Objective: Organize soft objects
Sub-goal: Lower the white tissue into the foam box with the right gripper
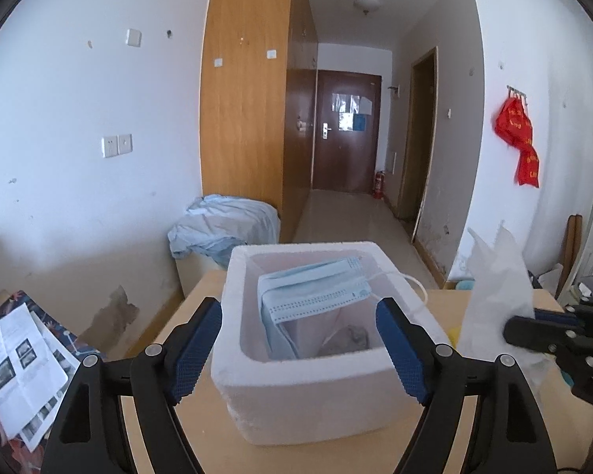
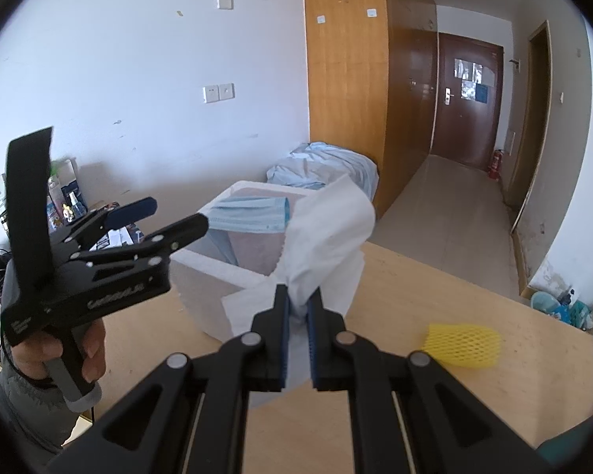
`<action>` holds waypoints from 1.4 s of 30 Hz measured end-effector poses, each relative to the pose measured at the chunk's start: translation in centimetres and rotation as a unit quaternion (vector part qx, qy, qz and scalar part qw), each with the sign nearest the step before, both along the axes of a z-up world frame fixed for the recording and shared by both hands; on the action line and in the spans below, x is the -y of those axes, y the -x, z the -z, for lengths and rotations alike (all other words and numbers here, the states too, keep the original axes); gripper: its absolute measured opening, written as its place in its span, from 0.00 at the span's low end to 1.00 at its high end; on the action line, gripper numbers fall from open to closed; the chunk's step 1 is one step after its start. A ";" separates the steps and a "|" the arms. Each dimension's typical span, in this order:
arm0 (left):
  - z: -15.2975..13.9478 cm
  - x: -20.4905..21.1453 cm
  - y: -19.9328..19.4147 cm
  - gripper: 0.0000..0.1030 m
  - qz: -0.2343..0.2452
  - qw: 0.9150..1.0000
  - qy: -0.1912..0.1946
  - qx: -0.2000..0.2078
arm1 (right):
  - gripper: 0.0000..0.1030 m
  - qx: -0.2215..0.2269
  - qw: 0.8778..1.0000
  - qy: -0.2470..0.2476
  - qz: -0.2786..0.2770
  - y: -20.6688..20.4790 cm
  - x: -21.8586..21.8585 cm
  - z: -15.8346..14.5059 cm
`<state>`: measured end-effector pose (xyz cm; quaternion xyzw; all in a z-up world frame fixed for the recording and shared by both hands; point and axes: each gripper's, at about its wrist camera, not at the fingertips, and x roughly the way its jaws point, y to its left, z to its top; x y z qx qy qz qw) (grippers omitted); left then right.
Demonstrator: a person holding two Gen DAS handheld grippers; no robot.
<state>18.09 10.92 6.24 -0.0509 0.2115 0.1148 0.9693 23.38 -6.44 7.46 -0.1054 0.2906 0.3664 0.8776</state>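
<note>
A white foam box (image 1: 296,391) stands on the wooden table (image 1: 201,434). A light blue face mask (image 1: 316,288) lies draped inside it, with one ear loop over the right rim. My left gripper (image 1: 298,308) is open, its blue pads on either side of the box's near end and nothing pressed between them. From the right wrist view the left gripper (image 2: 176,213) hangs at the left of the box (image 2: 209,276), above the mask (image 2: 249,217). My right gripper (image 2: 299,290) is shut on a white tissue (image 2: 332,229) that stands up beside the box. A yellow foam net (image 2: 460,345) lies on the table to the right.
A crumpled pale blue sheet (image 1: 225,225) sits on a low unit behind the table. Printed papers (image 1: 19,363) lie at the far left. A person's hand (image 2: 79,351) holds the left gripper. A red cloth (image 1: 520,142) hangs on the right wall; a corridor leads to a door.
</note>
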 end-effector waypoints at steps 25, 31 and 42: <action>1.7 -1.9 5.8 0.79 -0.029 0.999 0.029 0.012 | 0.11 0.007 0.998 0.004 -0.064 -0.5 -5.7 -1.0; 1.7 -2.3 6.3 0.79 -0.036 0.999 0.026 0.018 | 0.11 0.001 0.997 -0.001 -0.079 -1.8 -7.3 -1.3; 2.3 -3.3 6.3 0.80 -0.045 0.998 0.034 0.014 | 0.10 -0.040 0.995 0.052 -0.081 -4.9 -11.0 2.1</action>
